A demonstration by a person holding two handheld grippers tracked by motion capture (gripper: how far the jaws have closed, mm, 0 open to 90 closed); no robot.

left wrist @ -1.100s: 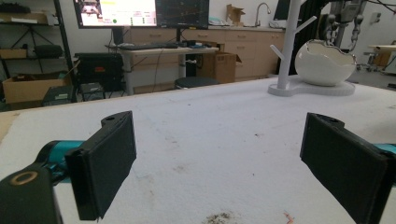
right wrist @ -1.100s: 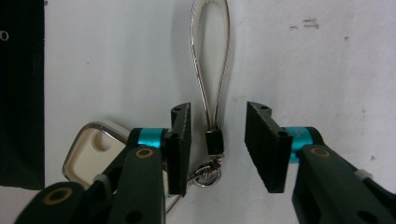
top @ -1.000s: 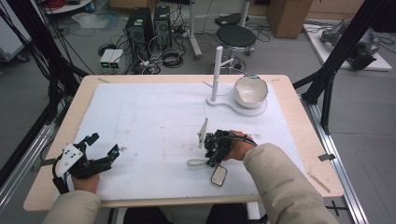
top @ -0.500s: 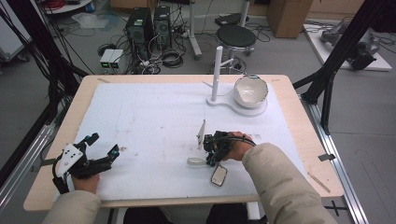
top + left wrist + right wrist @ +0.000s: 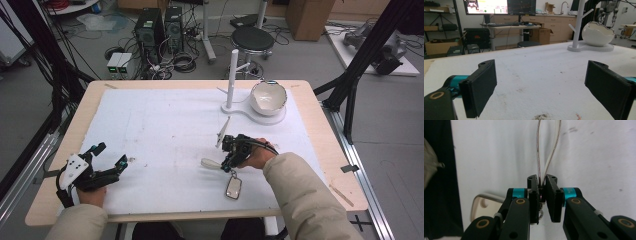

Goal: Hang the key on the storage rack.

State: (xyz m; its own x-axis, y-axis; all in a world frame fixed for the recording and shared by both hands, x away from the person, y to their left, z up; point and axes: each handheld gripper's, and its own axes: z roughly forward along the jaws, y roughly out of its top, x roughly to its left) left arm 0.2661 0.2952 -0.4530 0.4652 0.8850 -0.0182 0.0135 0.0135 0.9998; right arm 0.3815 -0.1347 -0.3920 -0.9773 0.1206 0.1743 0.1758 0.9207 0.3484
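A keychain lies on the white mat at front centre: a white strap loop [image 5: 210,163] joined to a small rectangular metal tag [image 5: 233,187]. My right gripper [image 5: 226,159] points down at the mat and is shut on the strap. In the right gripper view the jaws [image 5: 542,180] pinch the base of the strap loop [image 5: 549,150], which runs away from them, and the tag [image 5: 486,205] lies at lower left. My left gripper [image 5: 107,155] rests at the front left of the mat, open, with nothing between its jaws [image 5: 541,75].
A white branched stand [image 5: 231,75] and a white bowl [image 5: 268,97] share a white base [image 5: 245,111] at the back right of the mat; both also appear in the left gripper view, stand [image 5: 580,22] and bowl [image 5: 597,33]. The wooden table edge [image 5: 200,216] runs along the front.
The right hand has edged slightly left over the keychain. The left hand has stayed still.
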